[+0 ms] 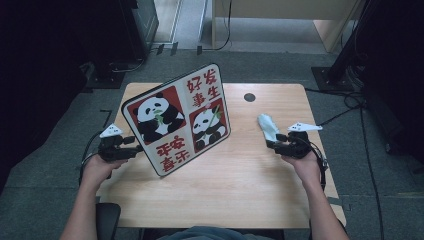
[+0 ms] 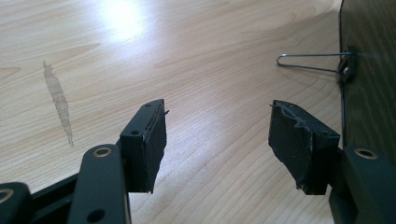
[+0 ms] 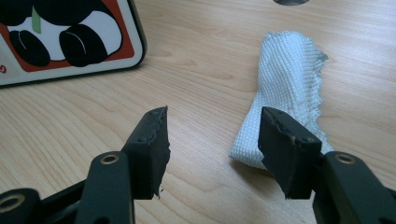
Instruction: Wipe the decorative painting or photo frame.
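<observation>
**Both grippers are waiting beside their things, and nothing is picked up yet**

On the left side, the left gripper (image 1: 131, 148) is sitting low over the pale wooden table (image 1: 240, 175). Its jaws are standing wide apart, and only bare wood is lying between them. Just beside it, the big flat panda picture board with red writing (image 1: 177, 119) is standing tilted on the table, leaning on a thin wire stand (image 2: 308, 63) at its dark back.

On the right side, the folded white woven cloth (image 1: 267, 126) is lying flat on the table, well apart from the board. The right gripper (image 3: 212, 135) is pointing at the near end of the cloth. Its jaws are standing spread too, and one jaw is sitting just beside the cloth, not pinching it.

I am guessing the work is only starting. The cloth is not grabbed yet, and the board is not held.
</observation>
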`<act>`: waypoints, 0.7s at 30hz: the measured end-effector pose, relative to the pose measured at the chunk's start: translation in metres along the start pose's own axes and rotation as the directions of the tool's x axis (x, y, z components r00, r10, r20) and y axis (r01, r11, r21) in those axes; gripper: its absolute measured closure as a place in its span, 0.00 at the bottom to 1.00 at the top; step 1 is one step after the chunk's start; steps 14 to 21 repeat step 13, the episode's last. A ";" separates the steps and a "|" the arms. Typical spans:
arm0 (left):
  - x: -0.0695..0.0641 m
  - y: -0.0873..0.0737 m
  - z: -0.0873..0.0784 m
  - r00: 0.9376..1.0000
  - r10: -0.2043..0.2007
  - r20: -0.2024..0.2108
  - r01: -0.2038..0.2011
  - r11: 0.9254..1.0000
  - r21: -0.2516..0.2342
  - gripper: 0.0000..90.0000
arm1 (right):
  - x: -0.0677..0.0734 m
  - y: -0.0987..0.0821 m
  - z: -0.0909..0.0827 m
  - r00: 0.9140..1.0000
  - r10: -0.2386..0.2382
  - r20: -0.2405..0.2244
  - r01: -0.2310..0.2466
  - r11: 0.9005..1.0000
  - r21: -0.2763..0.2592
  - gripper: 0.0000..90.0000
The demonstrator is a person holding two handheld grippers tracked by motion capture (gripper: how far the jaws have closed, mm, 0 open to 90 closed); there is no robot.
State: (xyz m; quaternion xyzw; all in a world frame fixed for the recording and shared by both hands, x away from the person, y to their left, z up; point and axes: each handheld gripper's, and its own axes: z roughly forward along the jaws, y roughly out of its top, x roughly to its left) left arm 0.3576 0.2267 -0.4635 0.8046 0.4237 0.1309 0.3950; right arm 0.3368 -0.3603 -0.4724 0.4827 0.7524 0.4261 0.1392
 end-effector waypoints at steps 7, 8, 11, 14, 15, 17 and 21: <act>0.000 -0.001 0.000 1.000 0.005 0.002 -0.005 1.000 0.007 0.39 | -0.001 0.001 0.007 1.000 0.002 -0.009 -0.001 1.000 0.010 0.48; 0.001 -0.001 0.000 1.000 -0.005 0.004 0.005 1.000 0.009 0.39 | -0.001 0.001 0.007 1.000 0.005 -0.009 -0.004 1.000 0.012 0.48; 0.002 -0.001 0.001 1.000 -0.009 0.004 0.009 1.000 0.014 0.38 | 0.000 0.001 0.007 1.000 0.000 -0.011 0.000 1.000 0.013 0.48; 0.001 -0.001 0.001 1.000 -0.008 0.004 0.008 1.000 0.014 0.38 | 0.000 0.001 0.007 1.000 -0.002 -0.011 0.002 1.000 0.011 0.48; 0.001 -0.001 0.001 1.000 -0.008 0.004 0.008 1.000 0.014 0.38 | 0.000 0.001 0.007 1.000 -0.002 -0.011 0.002 1.000 0.011 0.48; 0.001 -0.001 0.001 1.000 -0.008 0.004 0.008 1.000 0.014 0.38 | 0.000 0.001 0.007 1.000 -0.002 -0.011 0.002 1.000 0.011 0.48; 0.001 -0.001 0.001 1.000 -0.008 0.004 0.008 1.000 0.014 0.38 | 0.000 0.001 0.007 1.000 -0.002 -0.011 0.002 1.000 0.011 0.48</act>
